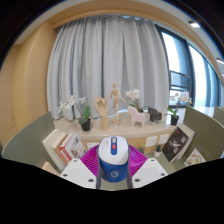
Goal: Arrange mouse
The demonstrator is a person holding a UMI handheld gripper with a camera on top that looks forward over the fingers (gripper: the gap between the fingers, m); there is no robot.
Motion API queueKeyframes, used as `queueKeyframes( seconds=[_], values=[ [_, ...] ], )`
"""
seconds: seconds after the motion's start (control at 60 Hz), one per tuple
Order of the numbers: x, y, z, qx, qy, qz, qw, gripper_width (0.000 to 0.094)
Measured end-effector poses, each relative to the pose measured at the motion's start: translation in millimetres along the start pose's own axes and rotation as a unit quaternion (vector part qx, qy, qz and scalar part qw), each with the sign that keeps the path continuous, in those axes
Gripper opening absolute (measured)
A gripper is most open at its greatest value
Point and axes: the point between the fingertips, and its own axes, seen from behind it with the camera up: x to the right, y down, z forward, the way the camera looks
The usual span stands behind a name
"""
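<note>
Fingers (113, 172) closed on the mouse (113, 157): white body, blue lower part, held between the pink pads (95, 159), both pads pressing its sides. Mouse is lifted, clear of the tabletop (40, 135), nose pointing forward.

Left to right beyond the fingers:
- Left of the fingers, low: books or magazines (68, 146) lying on the tabletop, covers partly visible, titles unreadable.
- Ahead-left, further back: white flowers (68, 106), then a small green plant in a pot (86, 120).
- Straight ahead, well beyond the mouse: a pale wooden figure (114, 99) on a low cabinet (122, 128) with open shelves.
- Ahead-right: another white flower arrangement (133, 101) on the same cabinet.
- Right of the fingers: a framed picture or box (178, 141) tilted on the tabletop, content too small to tell.

Behind all of it: a grey curtain (105, 55) across the wall, a window (180, 75) to its right.
</note>
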Motion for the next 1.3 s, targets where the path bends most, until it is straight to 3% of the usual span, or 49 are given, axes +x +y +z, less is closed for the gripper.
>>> queueKeyframes(
  seconds=[0.1,0.217,0.367,0.533,0.567,0.667,0.833,0.9,1.05,1.183,1.3],
  values=[
    [-73.9,64.3,17.4,-0.044,-0.029,0.002,0.999,0.0349],
    [-132.8,173.3,37.5,-0.117,-0.056,-0.001,0.992,0.0348],
    [-162.9,315.4,49.1,-0.223,-0.050,-0.017,0.973,0.0350],
    [-169.3,407.8,40.4,-0.281,-0.041,-0.025,0.959,0.0364],
    [-169.3,404.8,43.6,-0.255,-0.040,-0.030,0.966,0.0352],
    [-166.2,406.4,41.7,-0.251,-0.033,-0.058,0.966,0.0382],
    [-167.1,408.4,40.8,-0.260,-0.018,-0.045,0.964,0.0518],
    [-168.8,401.0,34.5,-0.272,-0.016,-0.021,0.962,0.0648],
    [-162.7,327.0,4.5,-0.233,-0.026,-0.002,0.972,0.0809],
    [-140.5,247.4,-38.4,-0.182,-0.023,-0.003,0.983,0.0817],
    [-110.8,207.2,-82.0,-0.154,-0.016,-0.018,0.988,0.0818]
  ],
)
